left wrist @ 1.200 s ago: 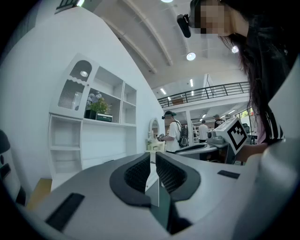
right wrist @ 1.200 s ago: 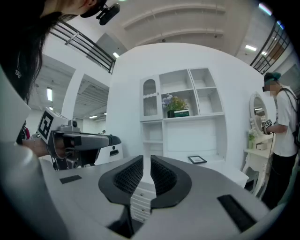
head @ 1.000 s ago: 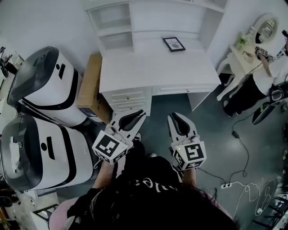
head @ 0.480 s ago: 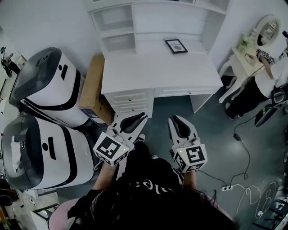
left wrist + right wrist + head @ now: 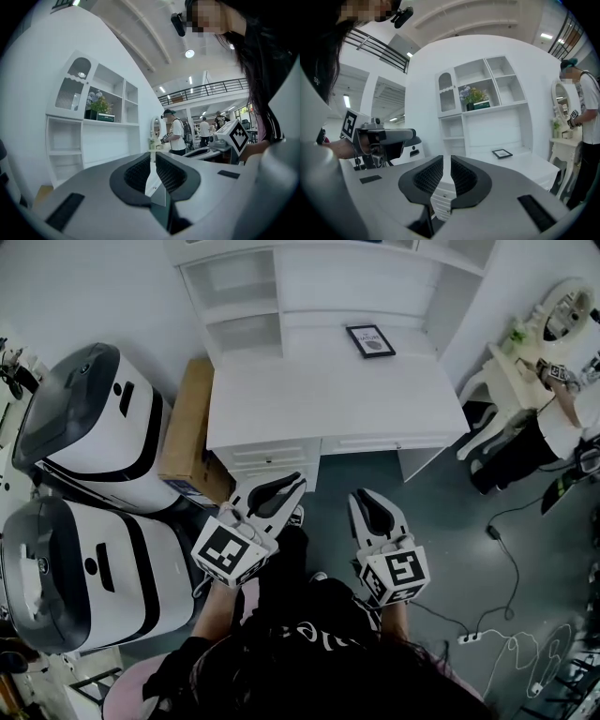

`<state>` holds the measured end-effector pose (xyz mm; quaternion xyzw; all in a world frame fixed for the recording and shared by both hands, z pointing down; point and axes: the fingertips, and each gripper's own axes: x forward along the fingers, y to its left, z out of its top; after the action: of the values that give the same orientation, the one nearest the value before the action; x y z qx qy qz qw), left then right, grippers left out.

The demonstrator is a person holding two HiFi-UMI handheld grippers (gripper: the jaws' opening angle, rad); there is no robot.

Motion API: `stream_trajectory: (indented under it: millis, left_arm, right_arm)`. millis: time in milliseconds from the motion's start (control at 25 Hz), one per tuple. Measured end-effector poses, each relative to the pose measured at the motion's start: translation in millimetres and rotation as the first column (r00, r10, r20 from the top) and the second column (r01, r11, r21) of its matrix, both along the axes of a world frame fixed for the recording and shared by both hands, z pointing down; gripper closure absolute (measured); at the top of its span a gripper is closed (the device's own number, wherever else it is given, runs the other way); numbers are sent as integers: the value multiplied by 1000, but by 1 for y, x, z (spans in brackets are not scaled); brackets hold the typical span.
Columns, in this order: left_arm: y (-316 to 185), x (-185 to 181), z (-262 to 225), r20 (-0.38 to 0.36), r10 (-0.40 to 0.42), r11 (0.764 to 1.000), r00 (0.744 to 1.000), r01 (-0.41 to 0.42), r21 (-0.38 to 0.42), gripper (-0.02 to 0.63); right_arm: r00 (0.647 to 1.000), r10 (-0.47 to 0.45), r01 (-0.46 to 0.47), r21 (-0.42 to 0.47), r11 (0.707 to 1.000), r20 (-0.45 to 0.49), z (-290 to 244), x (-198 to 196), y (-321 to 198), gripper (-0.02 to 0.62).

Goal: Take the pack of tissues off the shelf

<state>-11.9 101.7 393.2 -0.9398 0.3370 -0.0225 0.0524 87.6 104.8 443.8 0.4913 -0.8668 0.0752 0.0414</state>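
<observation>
So, head view first: the left gripper (image 5: 289, 484) and the right gripper (image 5: 362, 499) are both hanging low in front of the person. They're pointing at the white table with the built-in shelf unit (image 5: 328, 390), well apart from it. A small black-framed picture (image 5: 371, 340) is lying on the tabletop. The frame edge is cutting off the top of the shelf unit, so the target isn't showing here.

Left gripper view: the jaws are sitting clenched together with nothing between them. Up on the upper shelf (image 5: 112, 123), a dark green rectangular pack of tissues (image 5: 105, 117) (my read of it, anyway) is resting just beside a pot of pale flowers (image 5: 95, 102).

Right gripper view: same deal, the jaws are pressing together on nothing. The pack is sitting on that shelf, just right of the flowers.

I'm reckoning this is the approach step, with nothing grabbed yet. The next move is calling for walking up and raising one gripper to shelf height. Then it's spreading the jaws and lining them up around the pack without bumping the flowers.
</observation>
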Motion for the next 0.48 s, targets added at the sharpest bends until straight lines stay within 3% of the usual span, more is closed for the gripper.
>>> stream_trajectory:
  millis: [480]
  left_arm:
    - [-168, -11, -9, -17, 47, 999, 999, -47, -4, 558]
  right_arm:
    - [999, 46, -46, -16, 999, -27, -14, -11, -160, 518]
